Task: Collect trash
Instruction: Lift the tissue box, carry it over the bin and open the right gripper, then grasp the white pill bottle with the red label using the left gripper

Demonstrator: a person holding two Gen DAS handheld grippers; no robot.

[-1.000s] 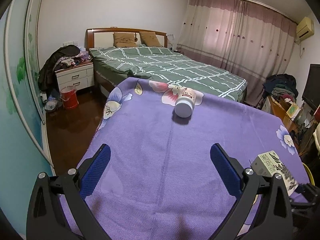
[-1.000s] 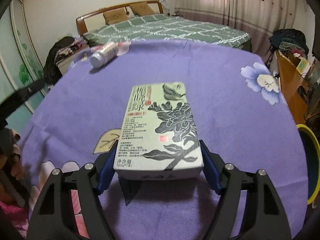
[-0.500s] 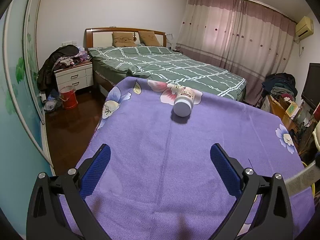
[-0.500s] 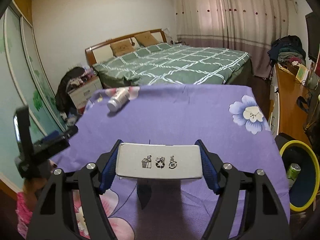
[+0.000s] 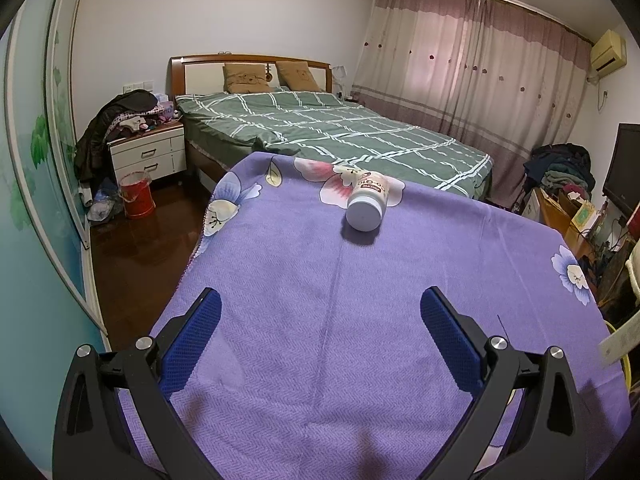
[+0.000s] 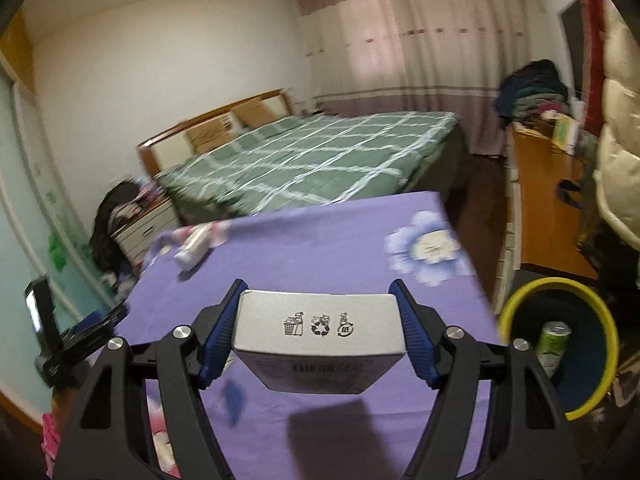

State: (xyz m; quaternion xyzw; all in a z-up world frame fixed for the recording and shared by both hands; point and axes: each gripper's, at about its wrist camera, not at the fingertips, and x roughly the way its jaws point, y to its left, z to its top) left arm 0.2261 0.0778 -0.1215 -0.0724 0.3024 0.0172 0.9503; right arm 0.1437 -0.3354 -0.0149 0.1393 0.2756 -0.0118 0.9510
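Woven purple cloth [image 5: 320, 320] lies under empty, spread left tongs [image 5: 320, 344]; right tongs [image 6: 319, 338] clamp a rectangular carton [image 6: 320, 332].

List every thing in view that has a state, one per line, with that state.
Box: clamped in the right hand-held gripper, lifted clear of the purple cloth.
Left hand-held gripper: open, holding nothing.
Bottle: lying on its side on the cloth.
Yellow-rimmed bin: open, a green can inside.
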